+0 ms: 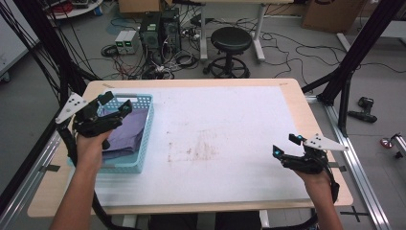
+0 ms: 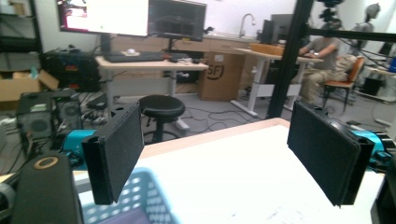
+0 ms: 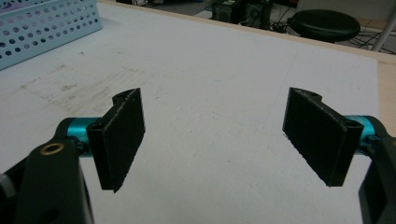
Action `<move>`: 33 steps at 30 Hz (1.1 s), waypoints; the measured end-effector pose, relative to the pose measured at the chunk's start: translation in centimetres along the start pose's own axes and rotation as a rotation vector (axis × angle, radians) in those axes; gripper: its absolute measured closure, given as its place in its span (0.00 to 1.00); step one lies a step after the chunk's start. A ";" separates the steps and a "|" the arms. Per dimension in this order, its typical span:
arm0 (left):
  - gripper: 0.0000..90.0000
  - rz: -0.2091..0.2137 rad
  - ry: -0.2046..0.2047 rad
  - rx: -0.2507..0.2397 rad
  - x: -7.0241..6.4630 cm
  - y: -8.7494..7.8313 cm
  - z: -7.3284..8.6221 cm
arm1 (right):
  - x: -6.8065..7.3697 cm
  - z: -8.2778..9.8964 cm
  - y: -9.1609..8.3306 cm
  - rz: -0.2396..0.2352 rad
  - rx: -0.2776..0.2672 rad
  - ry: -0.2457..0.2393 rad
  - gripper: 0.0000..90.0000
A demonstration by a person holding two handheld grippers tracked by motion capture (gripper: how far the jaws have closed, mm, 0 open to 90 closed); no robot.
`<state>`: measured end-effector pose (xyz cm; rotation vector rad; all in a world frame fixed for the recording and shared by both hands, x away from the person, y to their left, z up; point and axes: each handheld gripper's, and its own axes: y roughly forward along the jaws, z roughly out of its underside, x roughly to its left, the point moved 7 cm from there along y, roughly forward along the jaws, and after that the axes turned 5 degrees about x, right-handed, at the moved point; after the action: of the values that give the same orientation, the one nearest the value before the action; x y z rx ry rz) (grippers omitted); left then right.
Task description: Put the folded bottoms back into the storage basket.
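Cloth [image 1: 125, 132] partly under left gripper [image 1: 116, 104]

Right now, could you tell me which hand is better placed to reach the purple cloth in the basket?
Left. The left claw hangs open over the blue basket, above the purple cloth. The right claw, also open, sits across the table.

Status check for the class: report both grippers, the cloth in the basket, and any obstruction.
Left gripper open, empty, above light blue perforated plastic basket. Right gripper open, empty, at table's right edge. Folded purple cloth lies inside basket. Nothing in the way.
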<state>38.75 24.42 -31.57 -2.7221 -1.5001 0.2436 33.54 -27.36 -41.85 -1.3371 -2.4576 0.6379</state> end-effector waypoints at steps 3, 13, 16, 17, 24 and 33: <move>0.21 0.042 0.023 0.008 -2.1 0.8 0.6 | 0.1 -0.1 -0.1 0.000 0.000 -0.005 0.23; 0.21 0.136 0.059 0.045 -6.7 3.7 4.1 | 0.4 -0.2 0.0 -0.002 0.001 -0.007 0.23; 0.21 0.165 0.073 0.054 -8.1 4.4 4.7 | 0.4 -0.1 0.0 -0.002 0.002 -0.006 0.23; 0.21 0.172 0.078 0.057 -8.5 4.6 4.9 | 0.4 -0.1 0.1 -0.003 0.003 -0.006 0.23; 0.21 0.207 0.083 0.081 -10.7 5.7 6.6 | 0.6 0.0 0.3 -0.008 0.011 -0.013 0.23; 0.21 0.241 0.085 0.140 -12.4 6.7 9.6 | 0.6 0.1 0.4 -0.009 0.013 -0.014 0.23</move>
<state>36.41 9.87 -40.14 -2.7575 -1.0900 0.2255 33.46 -26.68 -42.12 -1.3207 -2.4641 0.6625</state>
